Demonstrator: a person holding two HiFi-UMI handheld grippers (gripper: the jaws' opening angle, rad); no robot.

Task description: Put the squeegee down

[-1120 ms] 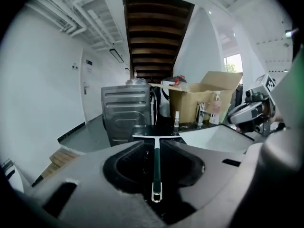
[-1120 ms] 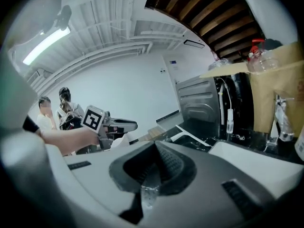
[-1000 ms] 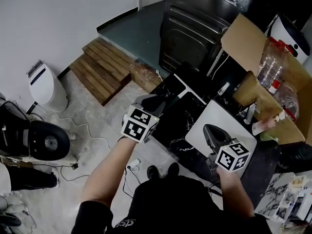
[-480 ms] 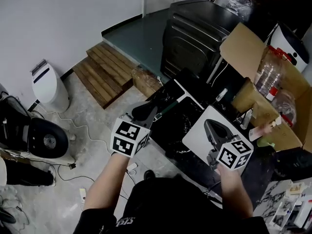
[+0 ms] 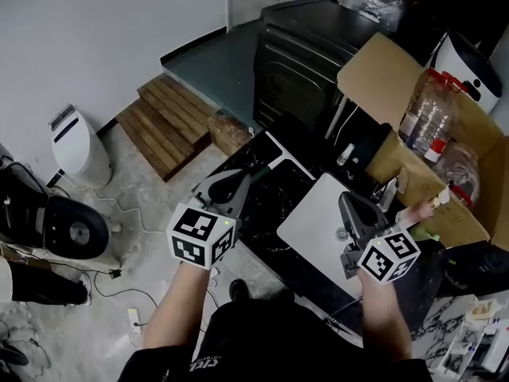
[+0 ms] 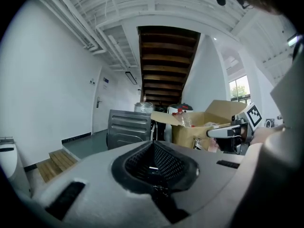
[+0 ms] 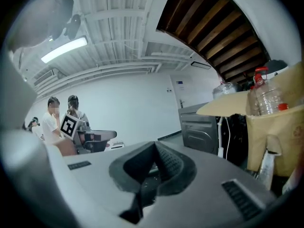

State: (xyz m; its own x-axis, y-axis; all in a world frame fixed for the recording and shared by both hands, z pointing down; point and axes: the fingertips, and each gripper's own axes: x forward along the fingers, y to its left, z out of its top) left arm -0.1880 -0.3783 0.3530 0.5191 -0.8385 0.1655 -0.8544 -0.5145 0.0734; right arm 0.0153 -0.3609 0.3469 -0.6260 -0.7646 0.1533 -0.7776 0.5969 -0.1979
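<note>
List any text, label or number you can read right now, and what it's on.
Nothing reads clearly.
Shirt print: white letters, cut off, unreadable.
Marker cubes: black-and-white squares, no words.
Bottles in the cardboard box: nothing legible.
Blue wall sign: too blurred.

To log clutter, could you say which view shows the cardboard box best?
Head view: the cardboard box lies open from above. Left gripper view shows it small, far off; right gripper view catches only part.
</note>
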